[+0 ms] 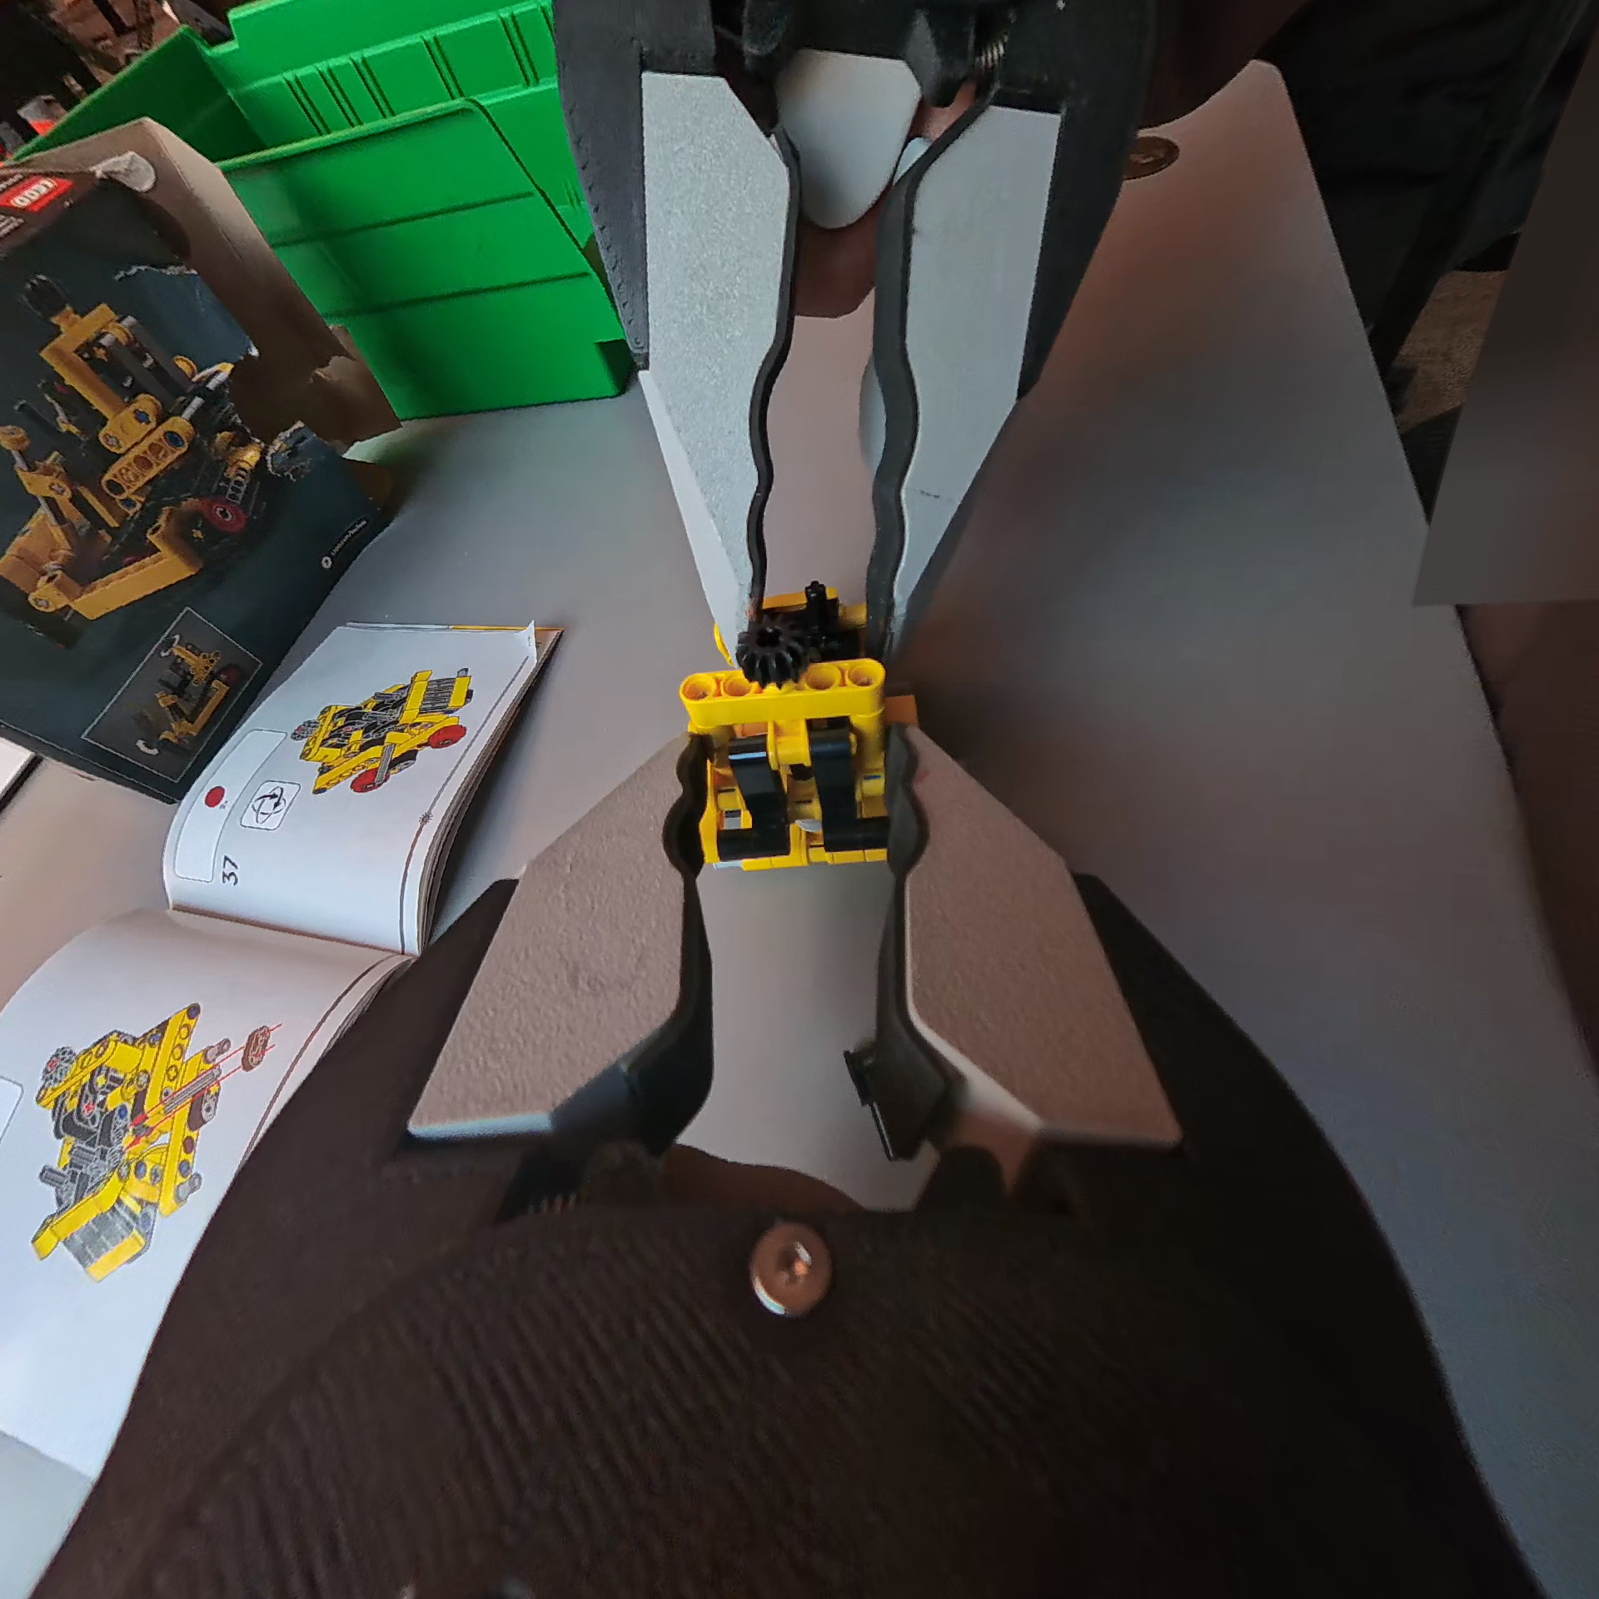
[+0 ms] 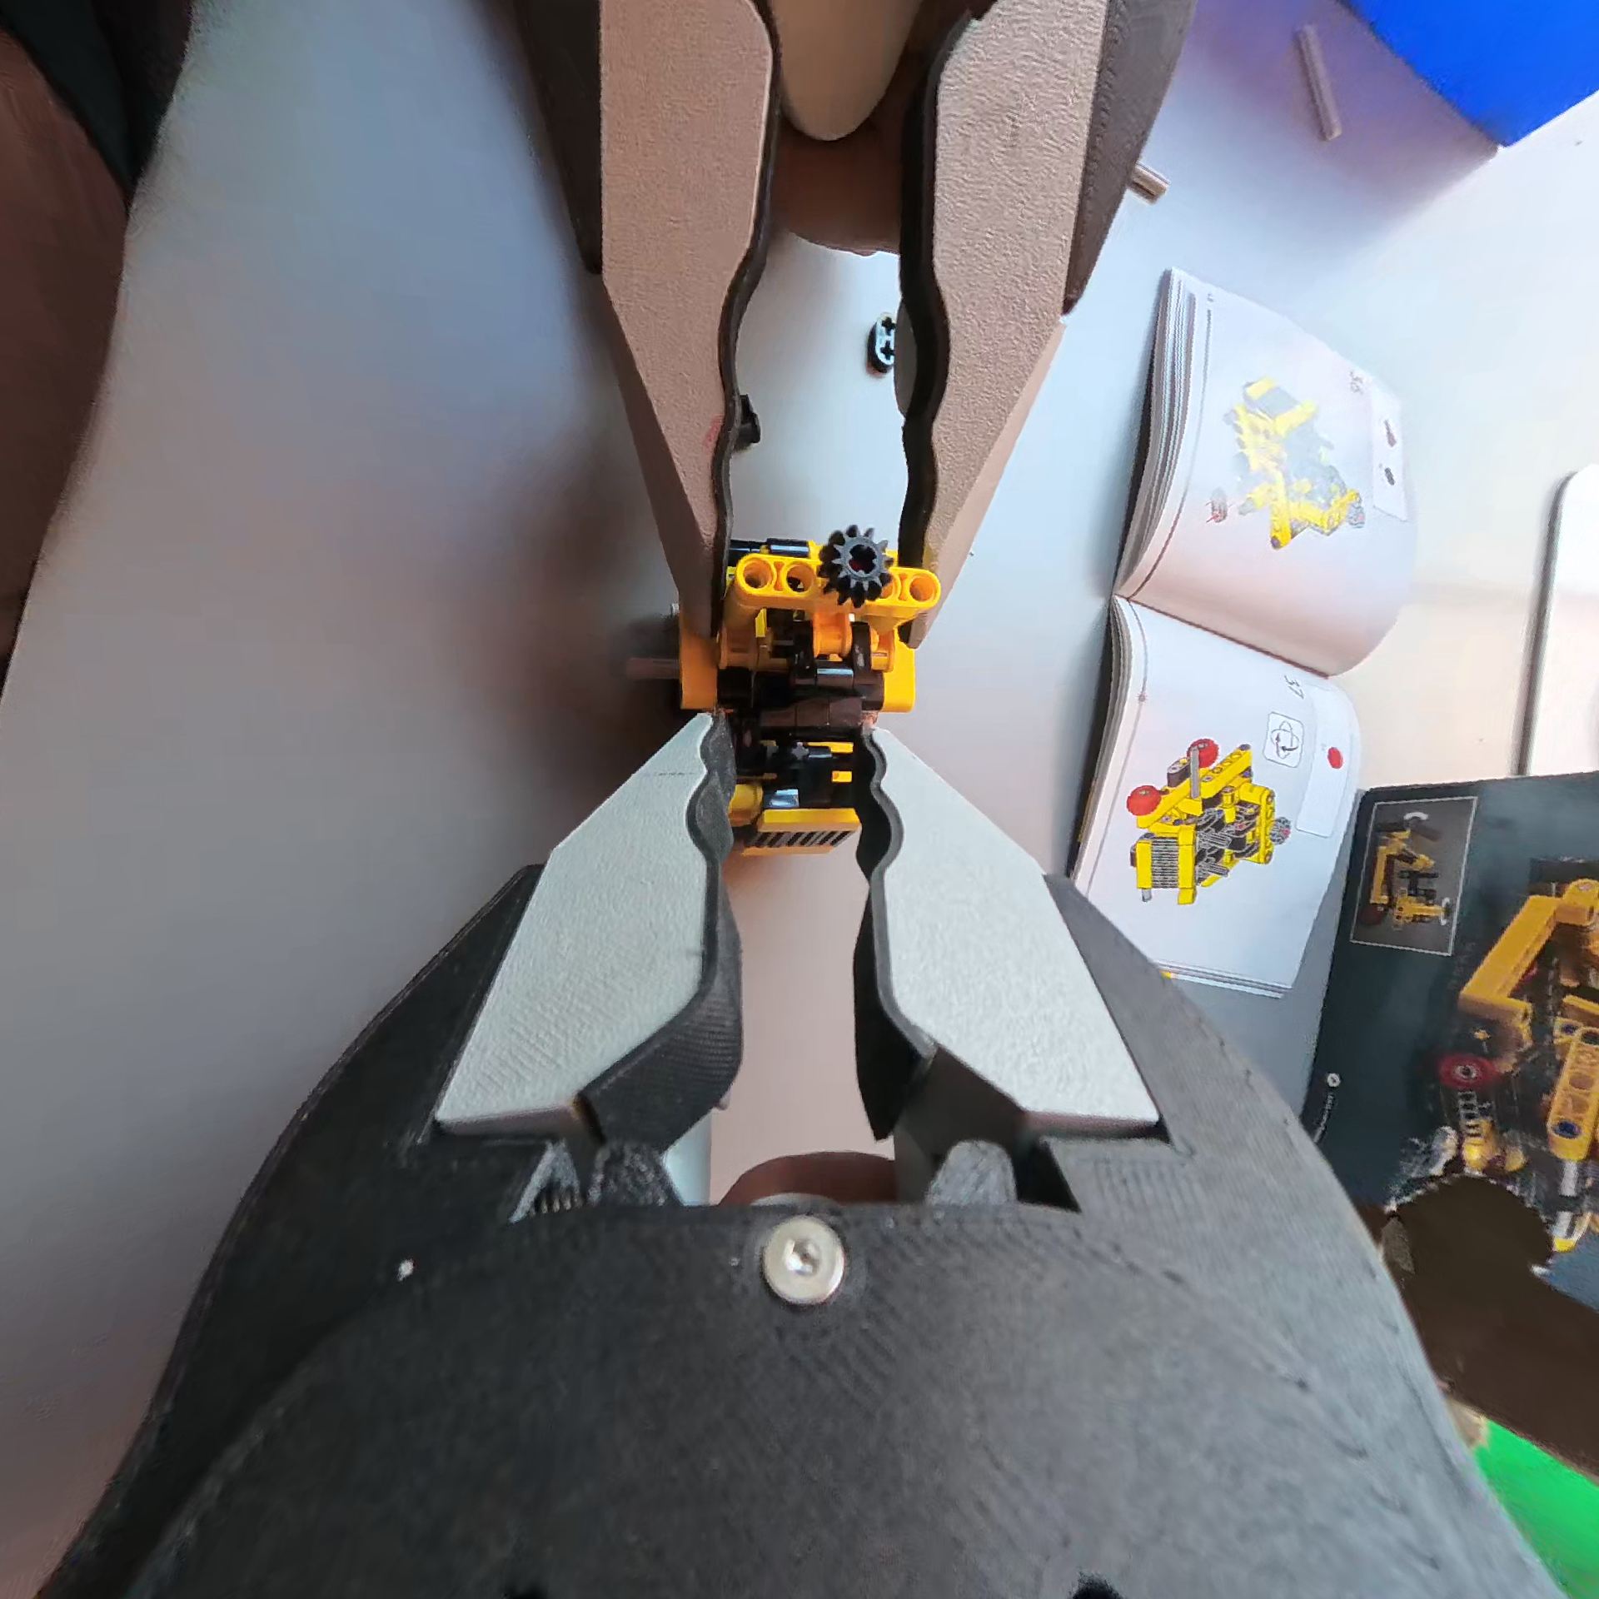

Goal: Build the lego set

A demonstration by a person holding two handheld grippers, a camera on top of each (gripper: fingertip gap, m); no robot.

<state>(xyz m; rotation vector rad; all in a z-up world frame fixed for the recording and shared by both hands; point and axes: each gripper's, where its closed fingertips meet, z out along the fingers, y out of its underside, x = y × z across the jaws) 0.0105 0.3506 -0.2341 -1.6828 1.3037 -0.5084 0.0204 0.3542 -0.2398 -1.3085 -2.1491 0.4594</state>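
A partly built yellow and black lego model [image 1: 792, 779] hangs above the grey table [image 1: 536, 519], held from opposite ends by both grippers. A black gear [image 1: 766, 658] sits on its yellow beam with holes. My left gripper [image 1: 792, 783] is shut on the model's near end. The right gripper [image 1: 818, 614] comes in from the top and is shut on the far end. In the right wrist view my right gripper [image 2: 792, 766] is shut on the model [image 2: 813, 666], the gear [image 2: 857, 567] faces up, and the left gripper [image 2: 818, 601] grips the far end.
An open instruction booklet [image 1: 346, 779] lies to the left, and it also shows in the right wrist view [image 2: 1237, 779]. The set's box [image 1: 130, 433] and green bins [image 1: 415, 216] stand behind it. A small black part [image 2: 882, 342] lies on the table. My left and right fingertips are right by each other.
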